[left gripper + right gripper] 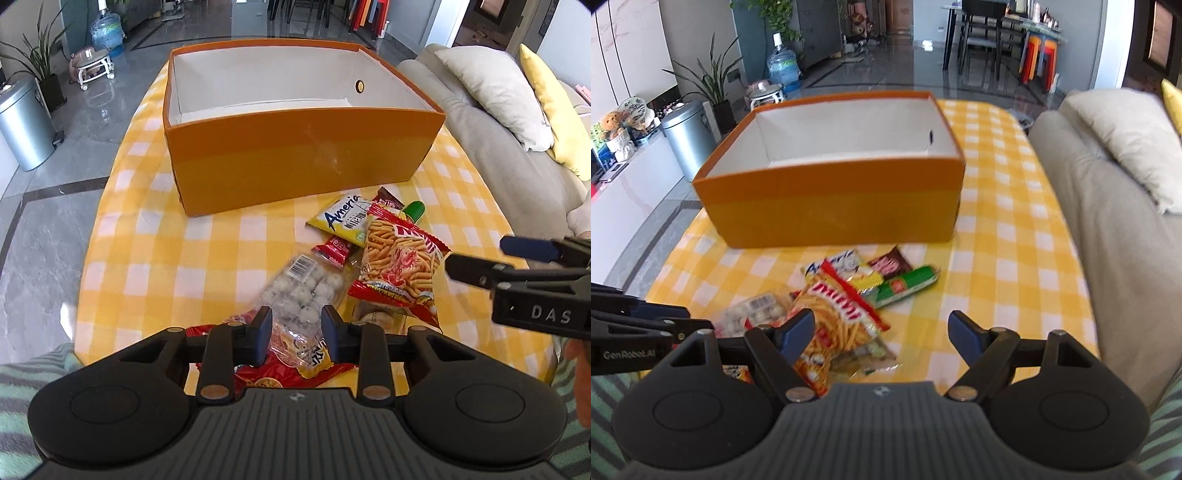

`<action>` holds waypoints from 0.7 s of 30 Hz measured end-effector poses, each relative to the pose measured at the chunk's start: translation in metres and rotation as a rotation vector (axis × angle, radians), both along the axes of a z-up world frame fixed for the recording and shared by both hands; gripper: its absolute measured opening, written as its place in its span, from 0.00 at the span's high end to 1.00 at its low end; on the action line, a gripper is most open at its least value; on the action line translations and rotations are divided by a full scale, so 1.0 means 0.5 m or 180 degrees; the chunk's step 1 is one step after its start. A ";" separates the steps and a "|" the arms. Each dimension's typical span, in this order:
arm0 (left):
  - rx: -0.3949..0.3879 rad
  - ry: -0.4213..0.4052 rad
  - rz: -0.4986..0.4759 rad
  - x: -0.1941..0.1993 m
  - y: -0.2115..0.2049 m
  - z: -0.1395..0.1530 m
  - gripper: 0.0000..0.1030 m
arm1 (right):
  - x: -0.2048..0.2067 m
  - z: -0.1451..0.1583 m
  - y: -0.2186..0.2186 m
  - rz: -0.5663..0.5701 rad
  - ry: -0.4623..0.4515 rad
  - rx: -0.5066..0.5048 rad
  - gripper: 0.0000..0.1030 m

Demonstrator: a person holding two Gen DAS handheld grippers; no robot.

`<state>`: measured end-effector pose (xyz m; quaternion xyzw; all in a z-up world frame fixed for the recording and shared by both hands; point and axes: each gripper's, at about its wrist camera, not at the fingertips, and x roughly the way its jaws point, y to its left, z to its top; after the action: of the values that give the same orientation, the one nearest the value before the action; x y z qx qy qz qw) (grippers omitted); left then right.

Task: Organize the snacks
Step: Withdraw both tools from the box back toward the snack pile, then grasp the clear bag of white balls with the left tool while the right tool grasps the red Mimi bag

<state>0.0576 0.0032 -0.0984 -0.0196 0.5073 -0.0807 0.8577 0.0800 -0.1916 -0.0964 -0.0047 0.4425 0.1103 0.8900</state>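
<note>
Standing at the upper middle of both views: one orange box (295,155), open-topped, white inside, on a table (147,240) covered in yellow-and-white check. Below it, toward lower centre, a loose heap of snacks: a clear bag of white balls (303,291); a red bag of fried sticks (399,266), overlapping a yellow packet (340,218); a brown wrapper (890,263); a green stick pack (908,286); a small red packet (332,251). Left gripper (296,341), bottom centre of its own view: fingers closed in on the near end of the clear bag, which sits pinched between them. Right gripper (882,334), bottom centre of its view: fingers spread wide, nothing between the pads, the left-hand one over the red bag's edge. A beige sofa (1089,221) fills the right side.
</note>
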 end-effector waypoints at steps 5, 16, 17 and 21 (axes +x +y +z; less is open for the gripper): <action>-0.0084 -0.0004 -0.0057 -0.003 0.001 -0.006 0.49 | -0.002 -0.027 0.000 0.0042 0.0140 0.0086 0.26; 0.0226 0.0055 -0.0423 0.031 -0.005 -0.023 0.29 | 0.021 -0.032 0.018 0.0035 0.0362 0.0414 0.25; 0.0247 0.0059 -0.0493 0.033 -0.008 -0.026 0.28 | 0.026 -0.032 0.021 0.0024 0.0380 0.0437 0.25; 0.0318 0.0066 -0.0642 0.047 -0.018 -0.040 0.27 | 0.042 -0.037 0.036 -0.0005 0.0457 0.0433 0.25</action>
<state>0.0812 -0.0056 -0.1187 0.0736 0.5189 -0.1411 0.8399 0.1010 -0.1734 -0.1149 0.0639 0.4966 0.1394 0.8543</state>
